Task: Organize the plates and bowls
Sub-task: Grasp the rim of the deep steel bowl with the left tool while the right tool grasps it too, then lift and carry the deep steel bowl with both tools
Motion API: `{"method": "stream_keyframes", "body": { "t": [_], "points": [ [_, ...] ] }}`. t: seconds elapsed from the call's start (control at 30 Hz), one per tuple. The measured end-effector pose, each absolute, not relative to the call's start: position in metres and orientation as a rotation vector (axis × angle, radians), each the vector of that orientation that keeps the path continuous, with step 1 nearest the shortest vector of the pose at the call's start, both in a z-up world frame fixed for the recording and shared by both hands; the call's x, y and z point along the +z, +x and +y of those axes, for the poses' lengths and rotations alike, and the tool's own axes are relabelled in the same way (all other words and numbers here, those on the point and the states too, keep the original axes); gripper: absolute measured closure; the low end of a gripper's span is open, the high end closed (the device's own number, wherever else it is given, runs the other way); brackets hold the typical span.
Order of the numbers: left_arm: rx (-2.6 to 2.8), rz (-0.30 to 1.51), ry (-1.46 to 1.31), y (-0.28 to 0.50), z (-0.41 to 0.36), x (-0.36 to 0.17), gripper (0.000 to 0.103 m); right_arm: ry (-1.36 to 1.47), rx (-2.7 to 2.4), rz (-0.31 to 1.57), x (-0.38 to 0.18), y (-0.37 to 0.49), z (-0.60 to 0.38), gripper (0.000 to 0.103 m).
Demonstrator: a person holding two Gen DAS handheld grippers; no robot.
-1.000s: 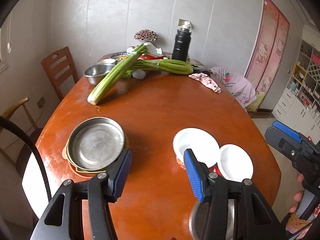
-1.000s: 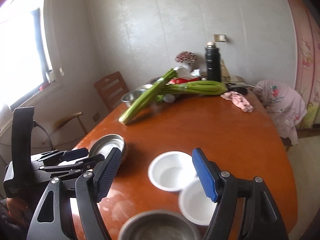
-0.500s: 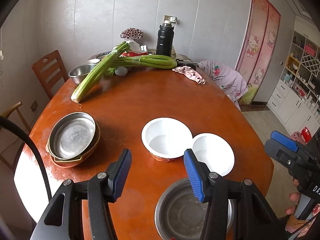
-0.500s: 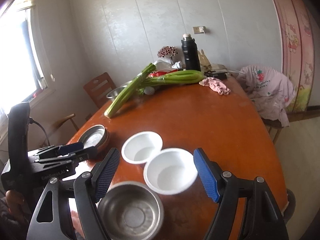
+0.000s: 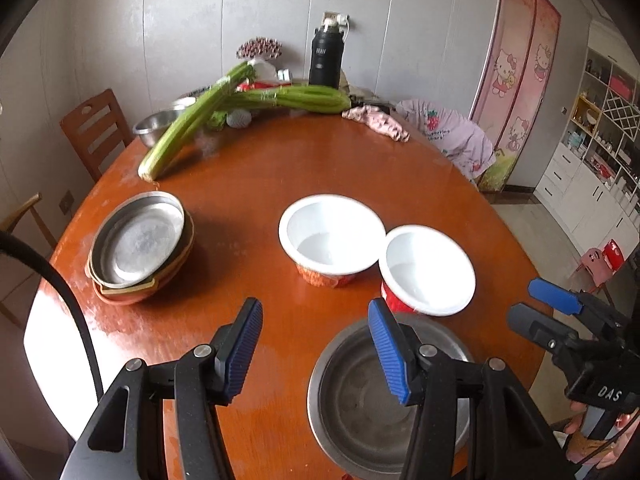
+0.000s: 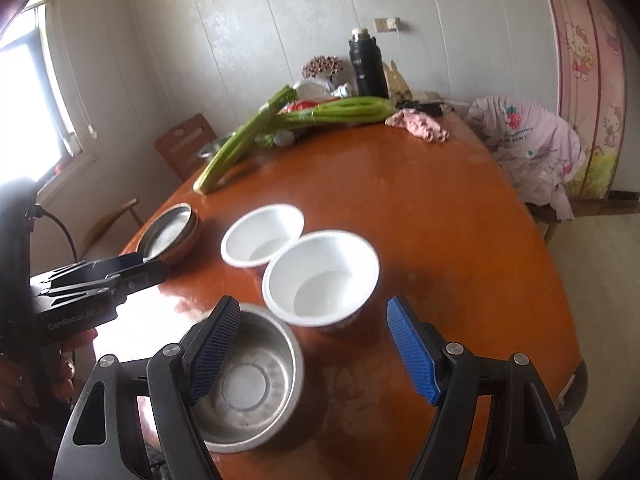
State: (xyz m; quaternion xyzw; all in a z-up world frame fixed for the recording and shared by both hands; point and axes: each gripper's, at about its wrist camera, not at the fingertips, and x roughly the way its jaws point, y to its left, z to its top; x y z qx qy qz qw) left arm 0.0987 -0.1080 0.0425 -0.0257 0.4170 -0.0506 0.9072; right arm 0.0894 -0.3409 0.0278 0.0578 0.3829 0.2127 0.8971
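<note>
Two white bowls stand side by side mid-table: an orange-sided one (image 5: 332, 232) (image 6: 262, 236) and a red-sided one (image 5: 428, 268) (image 6: 320, 276). A steel bowl (image 5: 380, 392) (image 6: 248, 380) sits near the front edge. At the left is a stack of shallow plates (image 5: 140, 240) (image 6: 172, 232) with a steel one on top. My left gripper (image 5: 316, 344) hovers open over bare table, its right finger above the steel bowl's rim. My right gripper (image 6: 314, 344) stands wide open just short of the red-sided bowl, holding nothing.
Long celery stalks (image 5: 192, 128), a second steel bowl (image 5: 154, 124), a black flask (image 5: 326, 60) and a pink cloth (image 5: 376, 122) crowd the far end. A wooden chair (image 5: 96, 128) stands left and a clothes-draped chair (image 6: 532, 140) right. The table's rim (image 6: 568, 312) curves close on the right.
Both grippers have sunk toward the table's near end. The steel bowl has come into the left wrist view, and the white bowls now look larger. The right jaws have spread slightly.
</note>
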Motion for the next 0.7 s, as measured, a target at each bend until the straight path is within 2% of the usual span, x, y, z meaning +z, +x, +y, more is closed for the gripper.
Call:
{"method": "stream_keyframes", "body": {
  "t": [0.3, 0.7],
  "points": [
    [-0.122, 0.937, -0.053, 0.102, -0.108, 0.007, 0.048, 0.079, 0.442, 0.914, -0.014, 0.088, -0.320, 0.025],
    [-0.163, 0.995, -0.066, 0.099, -0.112, -0.020, 0.048, -0.027, 0.407, 0.957, -0.039, 0.081, -0.304, 0.025]
  ]
}}
